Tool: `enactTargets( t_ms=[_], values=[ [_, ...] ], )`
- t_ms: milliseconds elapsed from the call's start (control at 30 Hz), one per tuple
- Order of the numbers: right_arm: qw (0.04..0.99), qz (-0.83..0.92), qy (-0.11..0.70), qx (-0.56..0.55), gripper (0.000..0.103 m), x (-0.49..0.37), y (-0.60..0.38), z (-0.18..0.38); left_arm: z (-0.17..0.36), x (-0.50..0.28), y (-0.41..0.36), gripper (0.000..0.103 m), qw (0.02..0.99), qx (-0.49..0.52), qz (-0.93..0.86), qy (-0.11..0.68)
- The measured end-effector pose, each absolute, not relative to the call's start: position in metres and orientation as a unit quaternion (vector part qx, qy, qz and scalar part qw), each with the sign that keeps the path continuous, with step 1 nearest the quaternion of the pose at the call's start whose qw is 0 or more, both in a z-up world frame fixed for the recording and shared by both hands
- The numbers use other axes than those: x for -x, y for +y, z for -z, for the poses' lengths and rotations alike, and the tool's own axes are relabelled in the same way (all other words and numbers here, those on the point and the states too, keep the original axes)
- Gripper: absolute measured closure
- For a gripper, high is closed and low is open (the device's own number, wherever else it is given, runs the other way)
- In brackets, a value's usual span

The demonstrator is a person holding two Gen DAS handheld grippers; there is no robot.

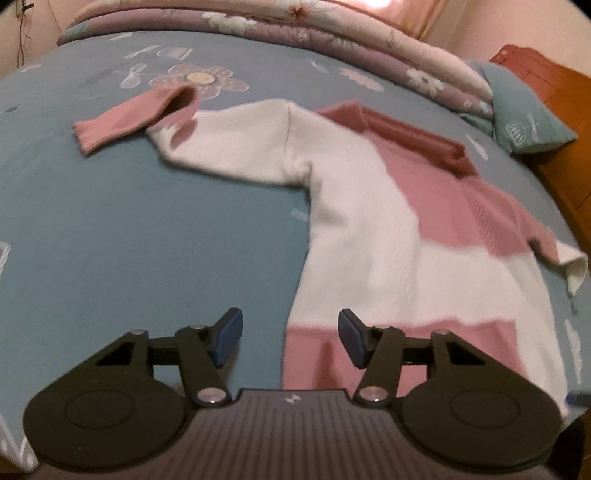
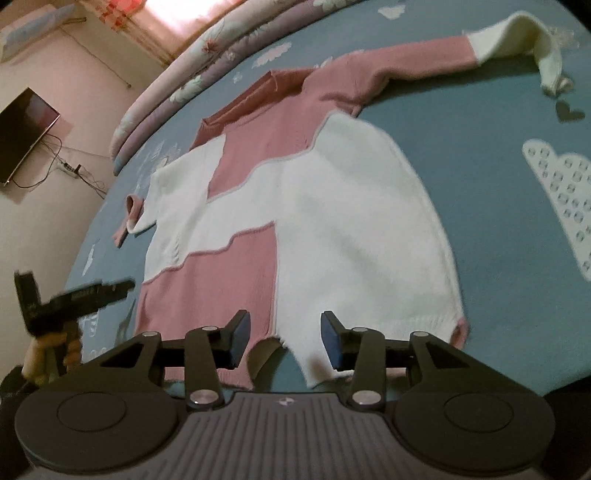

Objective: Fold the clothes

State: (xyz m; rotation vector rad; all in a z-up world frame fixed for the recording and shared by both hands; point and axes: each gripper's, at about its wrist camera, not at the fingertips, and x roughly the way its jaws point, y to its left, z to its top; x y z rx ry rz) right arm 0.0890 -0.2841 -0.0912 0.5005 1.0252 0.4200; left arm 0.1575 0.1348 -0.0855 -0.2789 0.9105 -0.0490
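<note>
Both grippers hover apart-jawed, gripping nothing, over the sweater's hem.
Left gripper (image 1: 290,338), right gripper (image 2: 284,341); sweater (image 2: 332,221) spread flat on bed (image 1: 129,221).

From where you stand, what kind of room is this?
Most likely a bedroom: a pink and white sweater lies spread on a bed's blue sheet, a folded floral quilt sits behind it, and a television hangs on the wall.

A pink-and-white colour-block knitted sweater (image 2: 295,206) is shown spread flat, front up, on a blue bedsheet. Both sleeves are extended sideways, and the hem is slightly rumpled.
</note>
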Motion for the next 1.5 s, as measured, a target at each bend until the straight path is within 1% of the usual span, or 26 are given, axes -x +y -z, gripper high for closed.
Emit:
enactTargets(
  t_ms=[300,433,500,567,600,633,667,733,800,833,867,900,933,1067,1200,1333,1400,1500],
  values=[
    [0.825,-0.186,0.485,-0.221,0.055,-0.098,-0.288,0.091,0.089,-0.216,0.131,0.047,0.888,0.171,0.052,0.424],
    [0.830,-0.179,0.482,-0.217,0.054,-0.099,-0.292,0.090,0.102,-0.242,0.133,0.047,0.873,0.202,0.058,0.440],
    [0.835,-0.175,0.475,-0.217,0.054,-0.099,-0.296,0.088,0.111,-0.249,0.130,0.047,0.866,0.202,0.056,0.453],
    [0.841,-0.170,0.465,-0.219,0.052,-0.098,-0.303,0.086,0.113,-0.248,0.124,0.048,0.874,0.181,0.059,0.446],
    [0.844,-0.166,0.461,-0.217,0.051,-0.099,-0.307,0.085,0.113,-0.247,0.121,0.065,0.879,0.170,0.061,0.442],
    [0.848,-0.156,0.459,-0.213,0.050,-0.100,-0.311,0.084,0.113,-0.247,0.117,0.075,0.882,0.154,0.057,0.442],
    [0.852,-0.146,0.457,-0.210,0.050,-0.102,-0.315,0.084,0.113,-0.247,0.115,0.080,0.884,0.141,0.048,0.443],
    [0.858,-0.124,0.454,-0.205,0.050,-0.105,-0.322,0.082,0.113,-0.248,0.113,0.079,0.888,0.132,0.033,0.440],
    [0.864,-0.104,0.450,-0.198,0.050,-0.107,-0.330,0.081,0.111,-0.247,0.108,0.076,0.888,0.117,0.031,0.444],
    [0.866,-0.096,0.451,-0.195,0.048,-0.107,-0.333,0.082,0.109,-0.246,0.104,0.076,0.888,0.103,0.035,0.448],
    [0.864,-0.087,0.456,-0.194,0.046,-0.107,-0.336,0.085,0.107,-0.243,0.100,0.073,0.888,0.094,0.037,0.448],
    [0.862,-0.078,0.461,-0.195,0.046,-0.106,-0.340,0.088,0.104,-0.237,0.098,0.066,0.888,0.089,0.044,0.450],
    [0.860,-0.071,0.466,-0.196,0.046,-0.105,-0.342,0.092,0.102,-0.232,0.095,0.063,0.887,0.084,0.051,0.451],
    [0.844,-0.059,0.483,-0.225,0.046,-0.100,-0.353,0.109,0.083,-0.195,0.081,0.059,0.900,0.047,0.055,0.429],
    [0.838,-0.069,0.489,-0.231,0.046,-0.094,-0.350,0.112,0.061,-0.146,0.045,0.051,0.908,-0.009,0.141,0.393],
    [0.824,-0.065,0.501,-0.256,0.045,-0.089,-0.351,0.116,0.053,-0.111,-0.010,0.049,0.889,-0.086,0.253,0.372],
    [0.817,-0.065,0.505,-0.273,0.045,-0.085,-0.353,0.118,0.054,-0.099,-0.041,0.047,0.870,-0.114,0.308,0.367],
    [0.802,-0.070,0.504,-0.313,0.044,-0.076,-0.360,0.121,0.056,-0.088,-0.080,0.047,0.849,-0.145,0.365,0.354]
  ],
)
